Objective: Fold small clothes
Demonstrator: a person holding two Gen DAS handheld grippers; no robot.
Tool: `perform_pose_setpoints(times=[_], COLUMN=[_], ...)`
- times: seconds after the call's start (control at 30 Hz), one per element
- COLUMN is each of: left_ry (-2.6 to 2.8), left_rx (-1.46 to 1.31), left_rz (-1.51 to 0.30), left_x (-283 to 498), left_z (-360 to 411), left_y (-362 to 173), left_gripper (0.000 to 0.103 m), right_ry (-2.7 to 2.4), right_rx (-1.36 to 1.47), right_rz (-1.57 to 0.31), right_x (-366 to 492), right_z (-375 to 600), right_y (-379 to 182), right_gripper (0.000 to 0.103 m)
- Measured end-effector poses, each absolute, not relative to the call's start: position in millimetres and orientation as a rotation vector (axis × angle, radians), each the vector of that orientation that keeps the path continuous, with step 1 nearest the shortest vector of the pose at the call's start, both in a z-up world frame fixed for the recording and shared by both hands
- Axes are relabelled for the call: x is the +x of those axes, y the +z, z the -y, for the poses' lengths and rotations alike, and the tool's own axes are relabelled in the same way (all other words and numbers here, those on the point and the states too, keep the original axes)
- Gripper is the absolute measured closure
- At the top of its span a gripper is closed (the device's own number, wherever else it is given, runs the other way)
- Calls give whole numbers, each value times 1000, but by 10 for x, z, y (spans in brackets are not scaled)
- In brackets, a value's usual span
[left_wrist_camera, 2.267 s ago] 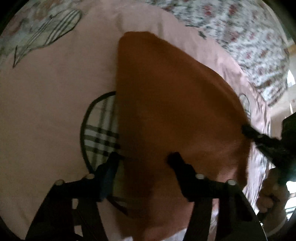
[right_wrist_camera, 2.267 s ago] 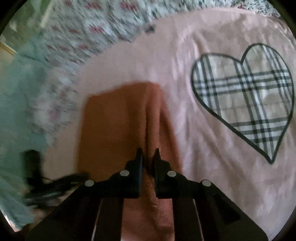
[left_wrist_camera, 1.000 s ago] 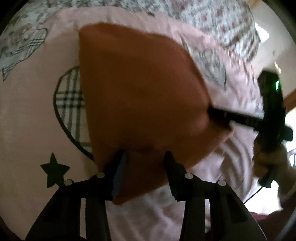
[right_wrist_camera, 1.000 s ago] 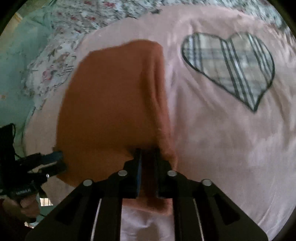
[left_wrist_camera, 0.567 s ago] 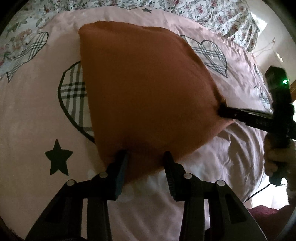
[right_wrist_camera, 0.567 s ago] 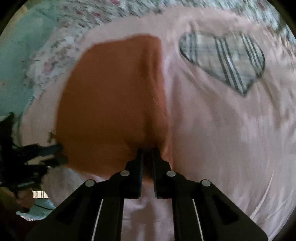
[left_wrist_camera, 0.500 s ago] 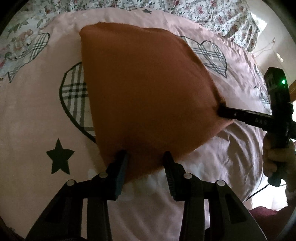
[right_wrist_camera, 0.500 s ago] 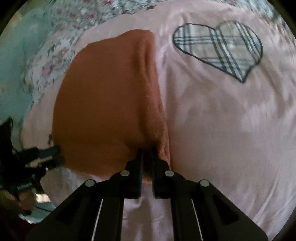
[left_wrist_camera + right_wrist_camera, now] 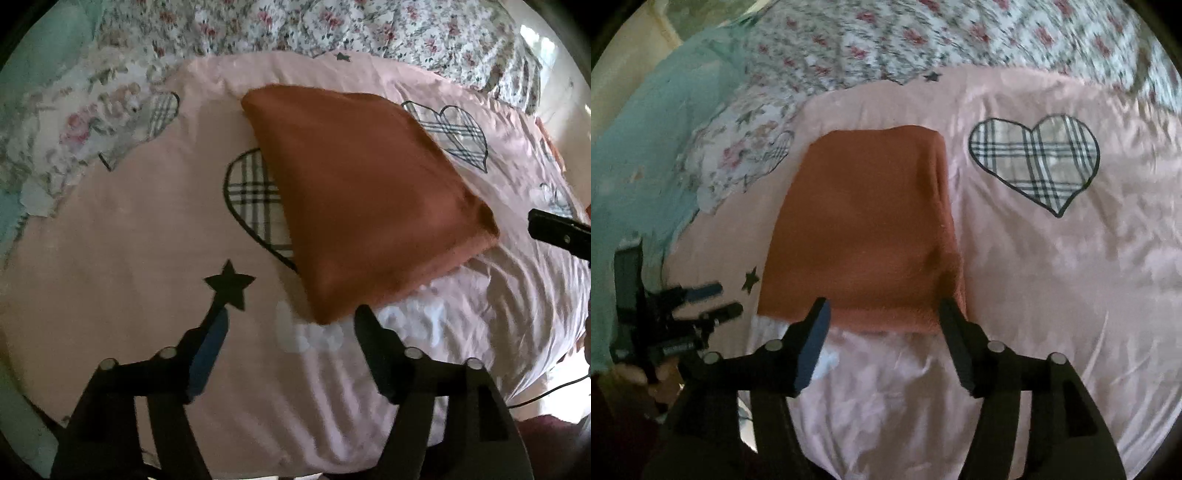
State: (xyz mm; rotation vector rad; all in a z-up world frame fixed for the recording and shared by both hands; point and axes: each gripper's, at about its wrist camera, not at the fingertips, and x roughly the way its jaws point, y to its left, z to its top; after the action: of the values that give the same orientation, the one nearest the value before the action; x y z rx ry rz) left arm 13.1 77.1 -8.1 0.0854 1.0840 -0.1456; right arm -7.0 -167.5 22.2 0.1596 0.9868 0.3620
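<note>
Half a second ago both grippers pinched the near edge of the folded rust-orange fleece cloth (image 9: 362,199); now it lies flat on the pink bedsheet with plaid hearts (image 9: 1071,280). The left gripper (image 9: 290,317) and right gripper (image 9: 884,314) have just been opening and hang wide, empty, just short of that edge.

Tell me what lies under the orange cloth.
The orange cloth lies flat on the pink sheet and covers part of a plaid heart, whose left half shows. The rest of the heart, and anything else beneath, is hidden.
</note>
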Motion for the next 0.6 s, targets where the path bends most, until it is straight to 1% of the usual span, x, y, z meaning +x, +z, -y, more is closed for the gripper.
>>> perform_pose_setpoints(times=[0.1, 0.17, 0.2, 0.33, 0.47, 0.6], left_ry=[-130, -122, -118, -120, -116, -108], left_rx=[126, 164, 191, 254, 259, 245], left_rz=[-1045, -1020, -1009, -999, -1016, -1034], left_x=[0, -66, -106, -177, -95, 91], left_z=[-765, -698, -672, -565, -529, -480], left_y=[-1, 43, 56, 39, -19, -26], left_gripper=[21, 20, 18, 15, 15, 14], right_ry=[383, 390, 391, 393, 379, 360], right_rx=[102, 54, 39, 51, 62, 61], right_rz=[-985, -997, -1007, -1038, -1025, -998], right_x=[-239, -307, -347, -419, -392, -289], right_z=[1601, 1538, 1519, 1540, 1558, 1564], right_y=[191, 137, 100, -6, 15, 72], right_gripper=[23, 22, 21, 21, 20, 15])
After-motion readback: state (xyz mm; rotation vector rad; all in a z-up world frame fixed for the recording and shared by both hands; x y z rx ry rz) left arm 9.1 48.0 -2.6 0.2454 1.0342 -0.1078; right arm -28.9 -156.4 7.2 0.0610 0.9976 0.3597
